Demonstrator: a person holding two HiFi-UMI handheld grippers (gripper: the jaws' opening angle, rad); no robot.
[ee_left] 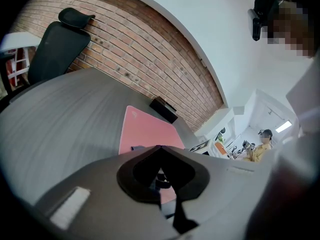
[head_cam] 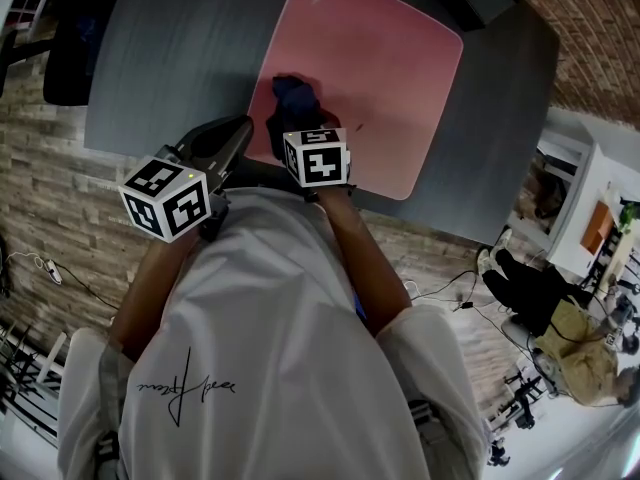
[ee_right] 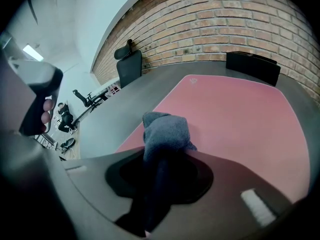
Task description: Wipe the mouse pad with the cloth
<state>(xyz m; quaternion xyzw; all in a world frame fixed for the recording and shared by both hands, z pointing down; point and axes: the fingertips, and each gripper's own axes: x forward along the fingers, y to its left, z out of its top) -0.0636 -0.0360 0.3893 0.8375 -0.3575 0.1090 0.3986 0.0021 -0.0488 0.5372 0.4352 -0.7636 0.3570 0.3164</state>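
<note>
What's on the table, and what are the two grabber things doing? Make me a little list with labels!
Table: grey
Mouse pad: pink, lying flat on the table
Cloth: dark blue, bunched up, on the pad's near left part
Right gripper: jaws shut on the cloth, holding it on the pad
Left gripper: jaws together, holding nothing, near the pad's near left corner
Behind the table: black chair, brick wall
</note>
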